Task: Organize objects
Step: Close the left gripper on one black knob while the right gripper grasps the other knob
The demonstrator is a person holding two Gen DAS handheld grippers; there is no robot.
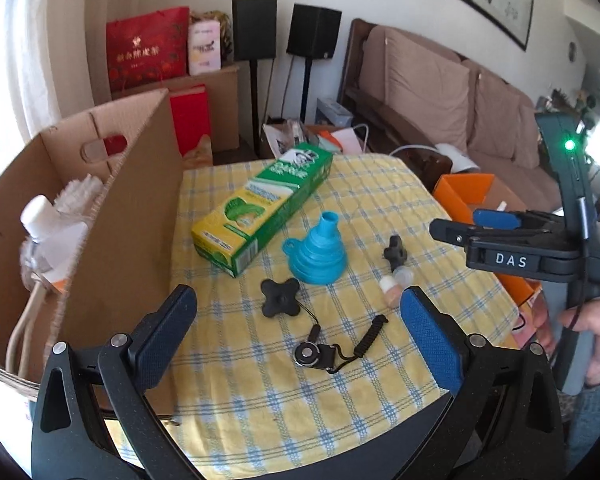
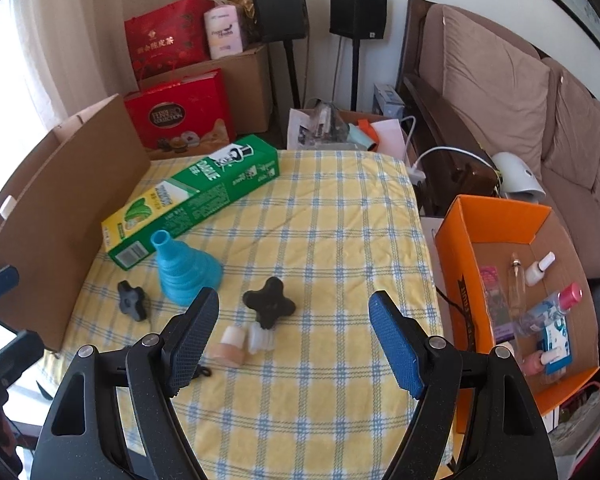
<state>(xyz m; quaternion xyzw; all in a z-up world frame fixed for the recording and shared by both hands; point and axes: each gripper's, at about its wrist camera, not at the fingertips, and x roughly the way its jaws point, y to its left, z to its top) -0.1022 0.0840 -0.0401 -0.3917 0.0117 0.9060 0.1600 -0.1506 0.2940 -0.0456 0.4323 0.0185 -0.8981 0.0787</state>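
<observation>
We work over the table (image 2: 332, 216) with its yellow checked cloth, a tall cardboard box (image 1: 132, 208) on its left edge and an orange box (image 2: 460, 240) of small bottles off its right. Still loose on the cloth, from largest: the green toothpaste carton (image 1: 260, 204), the blue funnel (image 1: 320, 248), two black knobs, a lanyard (image 1: 320, 354), and two small bottles (image 2: 232, 344). Our right gripper (image 2: 292, 332) hovers wide open just above those bottles; our left gripper (image 1: 296, 332) is wide open too, empty, over the lanyard. We judge the bottles belong in the orange box, so we should centre on one, clear the neighbouring knob (image 2: 269, 304), and close gently.
</observation>
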